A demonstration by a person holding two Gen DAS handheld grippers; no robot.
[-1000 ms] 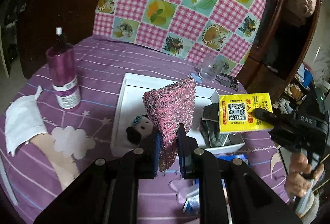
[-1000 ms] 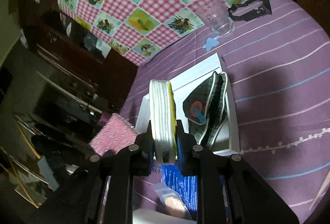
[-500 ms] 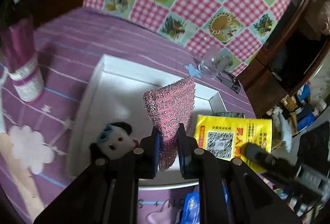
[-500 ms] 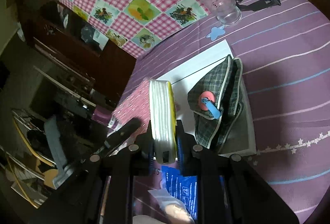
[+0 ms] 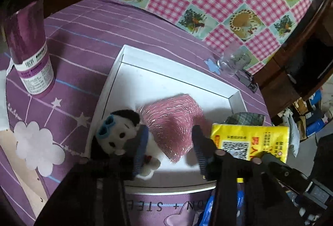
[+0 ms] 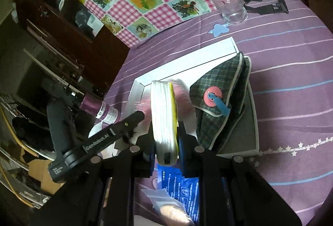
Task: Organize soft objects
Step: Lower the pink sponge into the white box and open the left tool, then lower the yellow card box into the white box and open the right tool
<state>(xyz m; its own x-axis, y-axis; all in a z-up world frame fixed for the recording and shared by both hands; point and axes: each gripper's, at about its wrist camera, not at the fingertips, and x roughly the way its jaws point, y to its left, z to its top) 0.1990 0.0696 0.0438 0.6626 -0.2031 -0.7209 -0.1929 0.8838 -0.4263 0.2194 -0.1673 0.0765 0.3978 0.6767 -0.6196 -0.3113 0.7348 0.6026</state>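
Left tool [image 5: 170,149] spread above pink scrubber [image 5: 174,122], right tool [image 6: 166,155] clamping tissue pack [image 6: 164,117]

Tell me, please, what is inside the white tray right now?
Inside the white tray lie a panda plush, a blurred pink scouring pad and, at its right end, a plaid fabric pouch. The yellow tissue pack and the grippers hide part of the floor.

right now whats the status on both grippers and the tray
Left gripper open, pink scrubber loose, blurred in the white tray. Right gripper shut on tissue pack. Plush toy and plaid pouch already in the tray.
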